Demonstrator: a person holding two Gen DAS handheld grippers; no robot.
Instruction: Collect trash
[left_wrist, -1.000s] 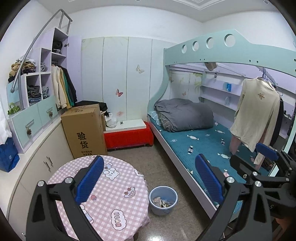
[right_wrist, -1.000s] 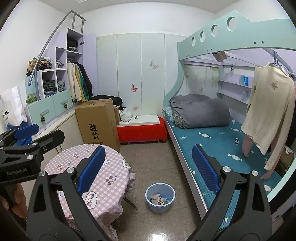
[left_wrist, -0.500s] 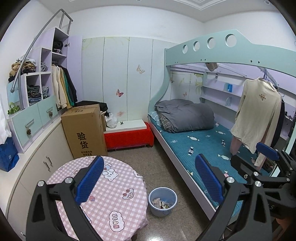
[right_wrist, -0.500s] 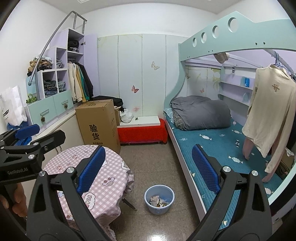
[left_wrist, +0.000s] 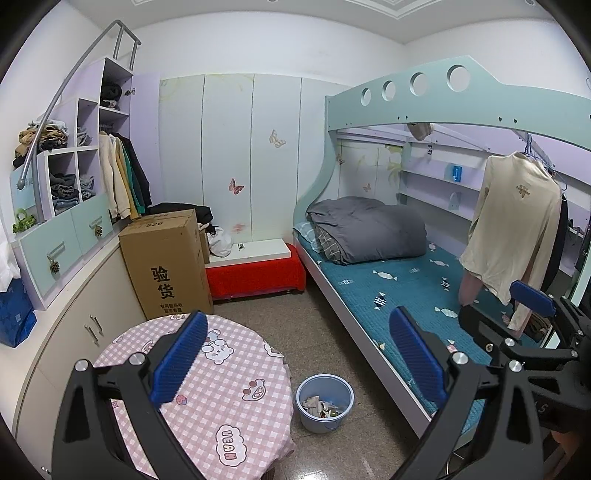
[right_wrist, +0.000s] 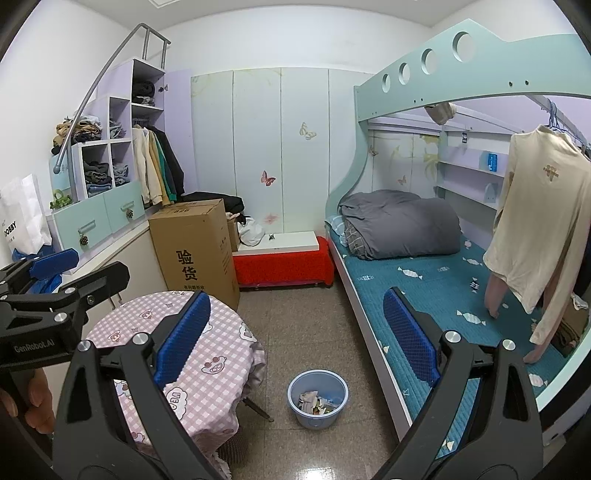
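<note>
We see a strip of bare floor (left_wrist: 280, 317) running between the round counter (left_wrist: 236, 402) with its pink checked cloth and the white edge of the bed (left_wrist: 369, 332), ending at one red bench (left_wrist: 255, 273) and one cardboard box (left_wrist: 166, 266). One blue bin (right_wrist: 317, 397) of crumpled trash (right_wrist: 314, 400) stands on that floor beside the counter, below and between the pads of both tongs. Our left tongs (left_wrist: 299, 362) and right tongs (right_wrist: 295, 343) gape wide, gripping nothing, well above the bin.
</note>
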